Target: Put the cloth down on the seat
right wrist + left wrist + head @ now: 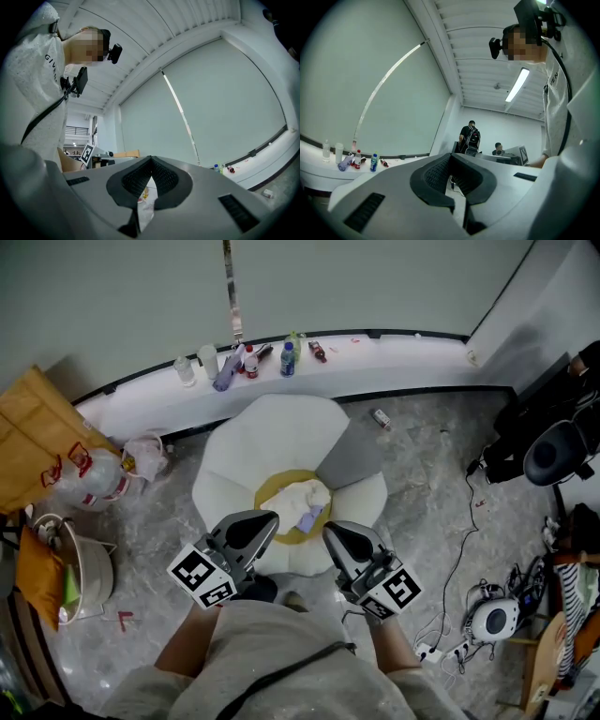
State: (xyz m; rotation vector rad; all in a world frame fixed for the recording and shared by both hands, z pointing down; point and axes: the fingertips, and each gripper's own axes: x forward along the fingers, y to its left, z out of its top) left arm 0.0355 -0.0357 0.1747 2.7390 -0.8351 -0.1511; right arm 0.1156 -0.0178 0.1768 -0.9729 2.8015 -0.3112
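On the yellow middle of the flower-shaped white seat (244,451) lies the cloth (298,500), a bunched white heap with a purple patch. It is slightly wider across the view and has no clear pointing end. Left gripper (262,521) and right gripper (336,532) hover just beside it, both with jaws together and nothing between them. At far left a white bucket (91,570) holds something green that can't be made out. Bottles (288,359) stand on the ledge (403,357).
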